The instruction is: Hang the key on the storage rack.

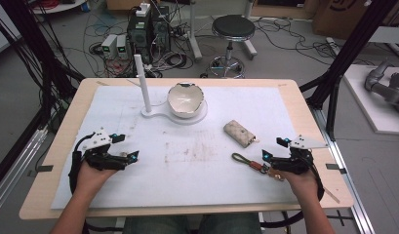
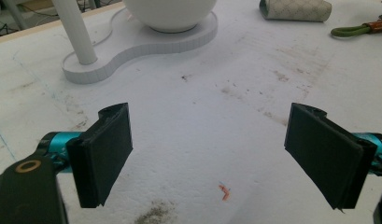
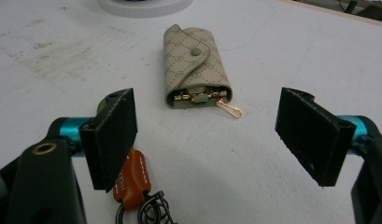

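left claw [image 2: 209, 156] released | right claw [image 3: 205, 135] released | key pouch [image 3: 194, 65] monogrammed, writing unreadable

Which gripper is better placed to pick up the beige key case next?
Right. The right gripper is open and, in its own view, the key case lies just ahead between its jaws' line. The left gripper, also open, rests across the mat, with only bare mat before it.

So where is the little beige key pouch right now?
The beige patterned key pouch lies on the white mat's right half in the high view, just ahead of the open right gripper, beyond the green-looped keyring with an orange tab.
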Demonstrator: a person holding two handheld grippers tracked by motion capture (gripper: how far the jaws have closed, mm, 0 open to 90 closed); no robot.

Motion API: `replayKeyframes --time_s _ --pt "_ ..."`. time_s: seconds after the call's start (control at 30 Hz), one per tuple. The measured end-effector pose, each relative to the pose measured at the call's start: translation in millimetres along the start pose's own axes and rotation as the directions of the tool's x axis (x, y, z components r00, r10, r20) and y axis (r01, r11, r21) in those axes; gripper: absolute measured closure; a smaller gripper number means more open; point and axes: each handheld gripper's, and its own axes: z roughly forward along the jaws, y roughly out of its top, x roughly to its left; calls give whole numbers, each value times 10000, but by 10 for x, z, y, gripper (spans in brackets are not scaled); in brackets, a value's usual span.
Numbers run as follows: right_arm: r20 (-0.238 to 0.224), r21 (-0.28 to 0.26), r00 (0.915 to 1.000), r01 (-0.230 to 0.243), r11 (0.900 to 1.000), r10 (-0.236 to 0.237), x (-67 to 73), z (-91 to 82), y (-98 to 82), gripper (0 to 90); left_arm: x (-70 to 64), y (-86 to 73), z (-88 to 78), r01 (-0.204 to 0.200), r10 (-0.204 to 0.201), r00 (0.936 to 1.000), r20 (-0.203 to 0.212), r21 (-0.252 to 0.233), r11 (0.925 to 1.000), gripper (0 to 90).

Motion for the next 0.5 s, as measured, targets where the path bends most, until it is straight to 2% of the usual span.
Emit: replayKeyframes --time_s 0.37,0.5 --pt "-126 107 9999 52 9999 -51 -15 -3 -25 213 -14 -10 31 -103 103 9999 14 210 9997 150" --pt "-206 91 9998 41 10000 -39 -1 -2 -17 213 -3 -17 26 -28 27 10000 30 140 9999 151"
